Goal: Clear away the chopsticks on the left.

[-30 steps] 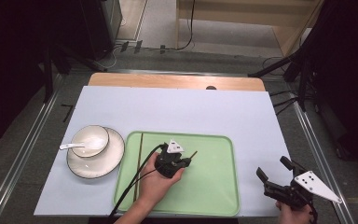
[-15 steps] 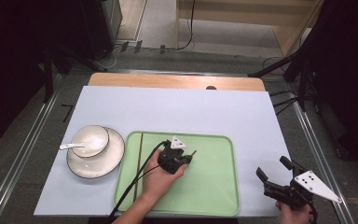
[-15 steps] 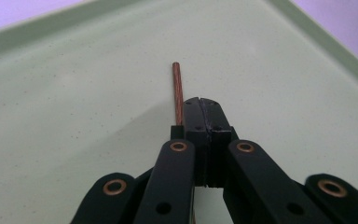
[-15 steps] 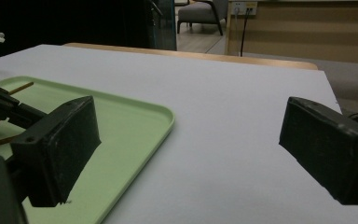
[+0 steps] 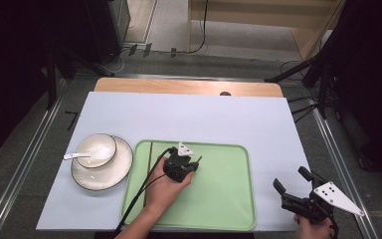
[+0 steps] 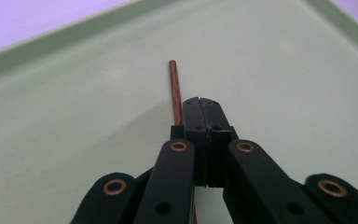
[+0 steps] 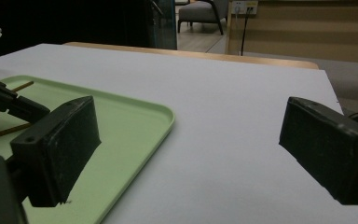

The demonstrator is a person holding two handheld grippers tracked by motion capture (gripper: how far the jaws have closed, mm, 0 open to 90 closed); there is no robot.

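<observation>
Thin reddish-brown chopstick (image 6: 174,91), straight and round-tipped, pinched near one end between closed black jaws. It slants low over the floor of the green tray (image 5: 229,199), left of the tray's centre.

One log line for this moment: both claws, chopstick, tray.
left claw: shut on chopstick | right claw: open, holding nothing, right of tray | tray: second chopstick lies along left edge

The left hand-held gripper (image 6: 204,103) hides the near part of a thin brown stick (image 6: 175,91), so whether its closed jaws pinch it is unclear.
</observation>
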